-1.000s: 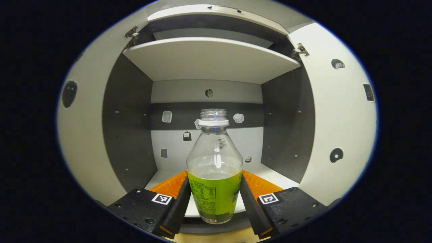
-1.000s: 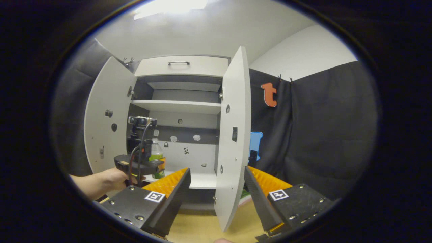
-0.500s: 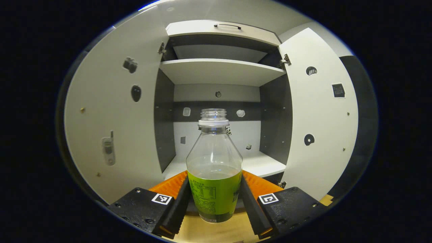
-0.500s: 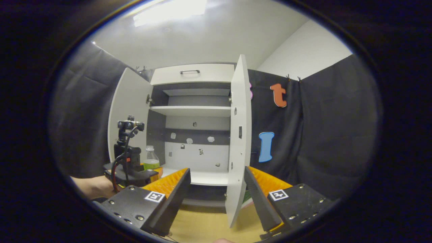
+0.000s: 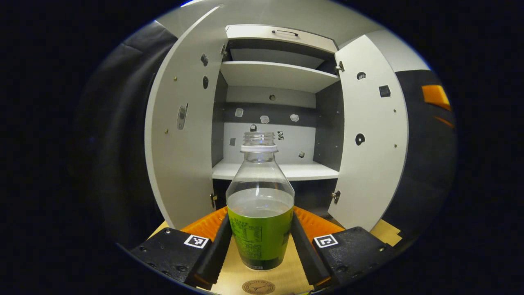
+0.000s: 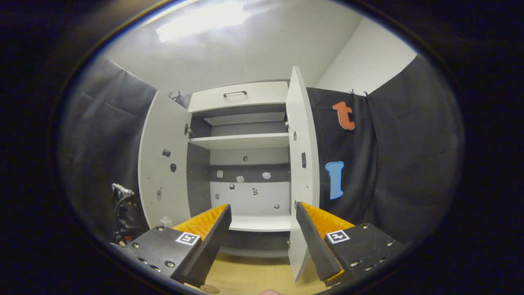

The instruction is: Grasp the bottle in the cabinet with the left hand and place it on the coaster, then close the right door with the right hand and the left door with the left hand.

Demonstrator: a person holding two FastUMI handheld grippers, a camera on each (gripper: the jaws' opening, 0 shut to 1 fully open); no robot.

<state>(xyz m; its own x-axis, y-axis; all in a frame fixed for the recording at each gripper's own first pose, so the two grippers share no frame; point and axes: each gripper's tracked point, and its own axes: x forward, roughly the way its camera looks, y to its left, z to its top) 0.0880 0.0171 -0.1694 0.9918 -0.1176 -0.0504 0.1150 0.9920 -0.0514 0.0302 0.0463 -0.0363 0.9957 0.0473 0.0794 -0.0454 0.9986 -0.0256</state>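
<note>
Bottle (image 5: 260, 213) clamped upright in left tool (image 5: 259, 239) above coaster (image 5: 258, 287); right tool (image 6: 263, 235) apart.

Your left hand-held gripper (image 5: 260, 237) clamped both fingers on the bottle (image 5: 260, 205); your right hand-held gripper (image 6: 262, 233) was spread, holding nothing.

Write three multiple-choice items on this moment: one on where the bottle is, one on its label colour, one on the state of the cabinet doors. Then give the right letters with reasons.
1. Where is the bottle?
A. on the cabinet's lower shelf
B. between the left tongs
C. lying on the table

2. What colour is its label?
A. green
B. red
C. blue

3. How do the cabinet doors stand?
A. both shut
B. one shut
C. both open

Answers: 1 B, both fingers press its sides. 2 A, a green band wraps its lower half. 3 C, the left door and right door swing outward.
</note>
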